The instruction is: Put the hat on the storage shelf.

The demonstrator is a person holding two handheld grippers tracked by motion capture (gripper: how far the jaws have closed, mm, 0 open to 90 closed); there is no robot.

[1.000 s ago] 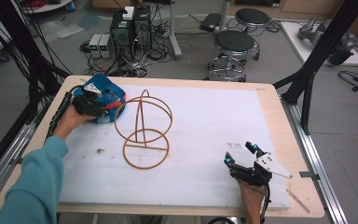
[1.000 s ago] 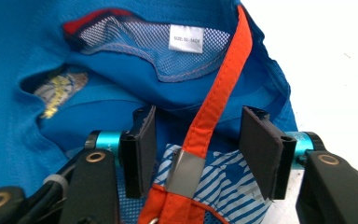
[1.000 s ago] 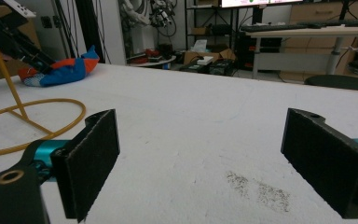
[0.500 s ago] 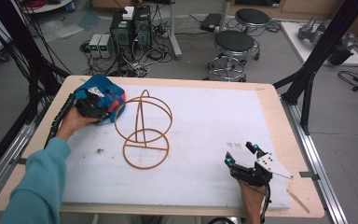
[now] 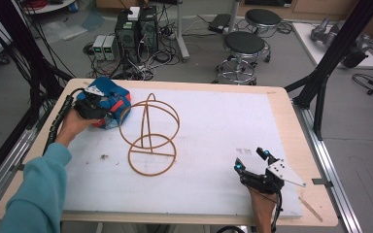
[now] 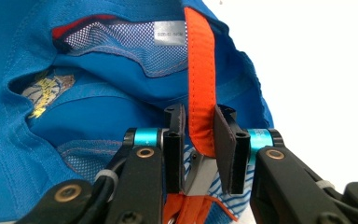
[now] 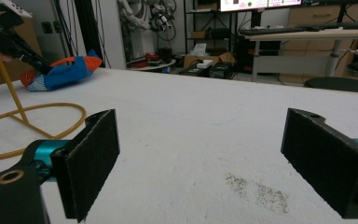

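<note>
In my left gripper view the left gripper (image 6: 199,140) has its jaws drawn in close around an orange strap (image 6: 199,79) of the blue cap (image 6: 98,93). They have just been closing, and the strap runs straight up between the pads; the right pad looks pressed against it, though a thin gap on the left side leaves me unsure the squeeze is complete. In the high view that cap (image 5: 108,103) sits at the upper left of the white mat (image 5: 223,126), under the left gripper (image 5: 95,103).

The right gripper (image 5: 253,161) rests at the lower right of the frame, jaws spread wide with nothing between them, just bare mat in its own view.

Counting: one cap, one wire stand (image 5: 149,133) of tan rings in the middle left, two grippers, two round stools (image 5: 244,46) beyond the table.
</note>
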